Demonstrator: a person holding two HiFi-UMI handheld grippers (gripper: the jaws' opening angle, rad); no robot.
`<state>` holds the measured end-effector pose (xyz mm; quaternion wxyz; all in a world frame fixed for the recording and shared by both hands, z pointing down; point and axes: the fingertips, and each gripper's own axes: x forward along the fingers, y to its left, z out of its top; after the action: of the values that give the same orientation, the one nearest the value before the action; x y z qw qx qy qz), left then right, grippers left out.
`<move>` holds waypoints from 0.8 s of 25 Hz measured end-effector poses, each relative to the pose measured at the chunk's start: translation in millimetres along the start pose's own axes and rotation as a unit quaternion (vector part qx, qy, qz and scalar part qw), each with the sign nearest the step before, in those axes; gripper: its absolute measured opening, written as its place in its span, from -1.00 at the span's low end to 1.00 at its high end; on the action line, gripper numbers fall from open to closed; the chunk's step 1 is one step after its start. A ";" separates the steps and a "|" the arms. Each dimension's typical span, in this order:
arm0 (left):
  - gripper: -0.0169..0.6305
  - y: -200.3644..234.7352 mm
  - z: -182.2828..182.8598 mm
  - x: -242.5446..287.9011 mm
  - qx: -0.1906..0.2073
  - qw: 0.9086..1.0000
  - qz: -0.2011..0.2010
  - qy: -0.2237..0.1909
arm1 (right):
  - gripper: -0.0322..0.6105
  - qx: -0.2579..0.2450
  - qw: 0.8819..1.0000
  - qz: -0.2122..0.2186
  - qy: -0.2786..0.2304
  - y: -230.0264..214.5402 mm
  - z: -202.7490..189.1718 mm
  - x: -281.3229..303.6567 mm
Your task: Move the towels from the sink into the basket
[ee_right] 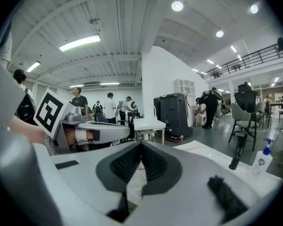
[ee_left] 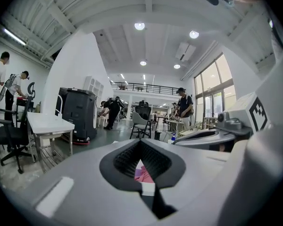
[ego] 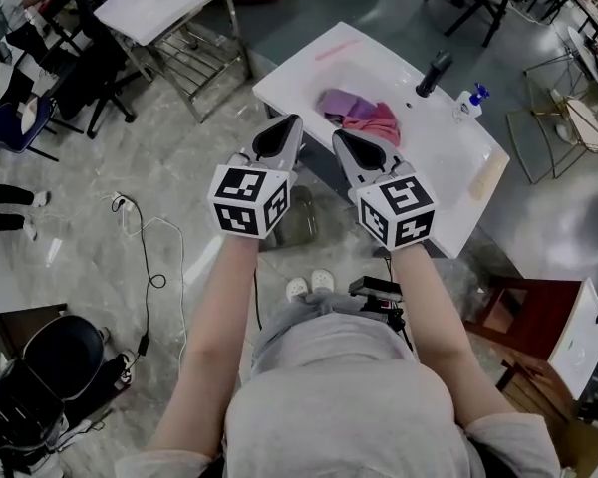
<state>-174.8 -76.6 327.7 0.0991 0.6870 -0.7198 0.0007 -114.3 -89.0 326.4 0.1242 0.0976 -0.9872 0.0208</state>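
Towels (ego: 362,116) lie in the sink (ego: 301,66) just ahead. My left gripper (ego: 290,122) and right gripper (ego: 343,137) hang closed and empty, side by side, poised to reach in.

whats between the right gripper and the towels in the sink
Nothing: in the head view only bare white sink separates the right gripper from the towels.

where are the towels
Head view, upper centre: the towels lie bunched in the sink, left of the faucet and just beyond the right gripper.
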 end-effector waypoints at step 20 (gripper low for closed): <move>-0.92 -32.2 20.2 -0.1 0.021 0.996 -0.080 -0.020 | -0.84 0.017 0.997 -0.071 -0.026 -2.3 8.4 -25.2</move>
<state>-145.8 -81.1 303.5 0.0702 0.7445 -0.6639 -0.0061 -92.0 -87.0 312.1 0.0981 0.1704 -0.9801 0.0266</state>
